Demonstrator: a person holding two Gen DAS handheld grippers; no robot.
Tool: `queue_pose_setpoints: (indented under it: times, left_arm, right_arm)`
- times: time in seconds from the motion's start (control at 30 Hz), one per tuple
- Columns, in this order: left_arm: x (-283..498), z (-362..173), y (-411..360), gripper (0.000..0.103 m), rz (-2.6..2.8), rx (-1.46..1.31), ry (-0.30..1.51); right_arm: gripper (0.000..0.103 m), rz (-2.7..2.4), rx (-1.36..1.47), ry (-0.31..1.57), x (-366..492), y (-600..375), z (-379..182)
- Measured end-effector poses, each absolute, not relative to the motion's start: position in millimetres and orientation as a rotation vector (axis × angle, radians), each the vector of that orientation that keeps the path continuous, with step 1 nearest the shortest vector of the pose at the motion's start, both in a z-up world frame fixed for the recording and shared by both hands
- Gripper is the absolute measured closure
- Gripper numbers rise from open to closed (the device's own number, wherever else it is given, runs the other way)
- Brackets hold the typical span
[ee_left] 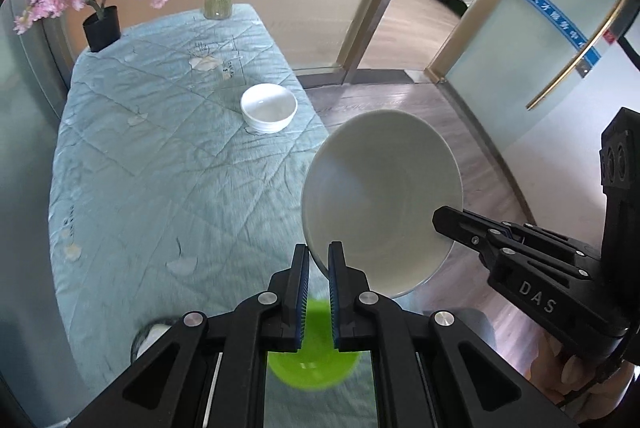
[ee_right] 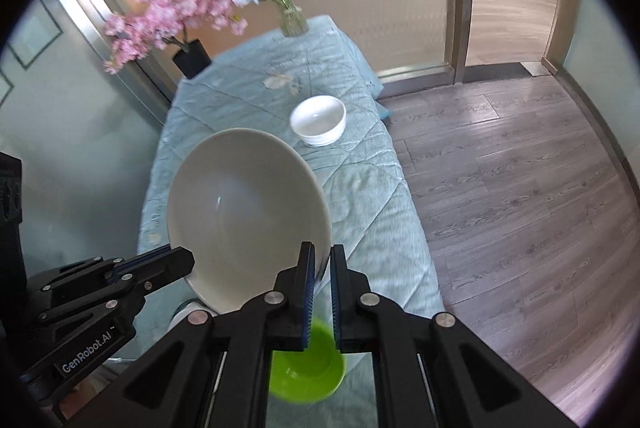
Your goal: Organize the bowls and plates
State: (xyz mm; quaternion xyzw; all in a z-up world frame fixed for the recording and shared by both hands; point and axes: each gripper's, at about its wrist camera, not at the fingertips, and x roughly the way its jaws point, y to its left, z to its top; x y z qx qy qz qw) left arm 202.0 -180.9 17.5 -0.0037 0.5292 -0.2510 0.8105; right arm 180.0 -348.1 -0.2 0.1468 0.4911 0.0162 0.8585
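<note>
A large white bowl (ee_left: 380, 195) (ee_right: 244, 207) hangs tilted above the table, held by its rim from both sides. My left gripper (ee_left: 319, 252) (ee_right: 186, 260) is shut on its left rim. On the opposite rim my right gripper (ee_right: 322, 254) (ee_left: 440, 220) is shut too. Below the bowl a green bowl (ee_left: 312, 364) (ee_right: 308, 368) stands on the tablecloth, partly hidden by the fingers. A small white bowl (ee_left: 269, 107) (ee_right: 319, 119) sits farther back near the table's right edge, apparently on top of another. Part of a further dish (ee_left: 152, 340) peeks out at the lower left.
The table wears a pale green quilted cloth (ee_left: 140, 147) (ee_right: 380, 228). At its far end stand a glass vase of flowers (ee_left: 218, 1) and a black pot with pink blossoms (ee_left: 102, 27). Wooden floor (ee_right: 520, 187) and a glass door (ee_left: 540, 47) lie to the right.
</note>
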Motion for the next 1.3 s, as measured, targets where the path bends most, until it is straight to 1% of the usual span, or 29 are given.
queue_pose_setpoints:
  times: [0.17, 0.33, 0.6, 0.9, 1.3]
  left_arm:
    - [154.1, 41.3, -159.3, 0.097, -0.529, -0.011, 1.112]
    - [104.1, 43.9, -136.2, 0.097, -0.499, -0.015, 1.115]
    - [66.6, -3.4, -118.4, 0.098, -0.461, -0.056, 1.223]
    - [65.7, -59.9, -120.9, 0.098, -0.439, -0.061, 1.324]
    - [91.9, -127.5, -133.9, 0.098, -0.417, -0.056, 1.457]
  right_arm:
    - [0.096, 0.05, 0.285, 1.003, 141.6, -332.4, 18.3]
    - [0.096, 0.081, 0.286, 1.013, 112.2, -317.2, 15.8]
    - [0.096, 0.104, 0.271, 1.106, 90.9, -299.1, -20.8]
    - [0.096, 0.098, 0.284, 1.196, 84.6, -292.4, -62.2]
    - [0.095, 0.091, 0.323, 1.319, 94.1, -294.8, -117.2]
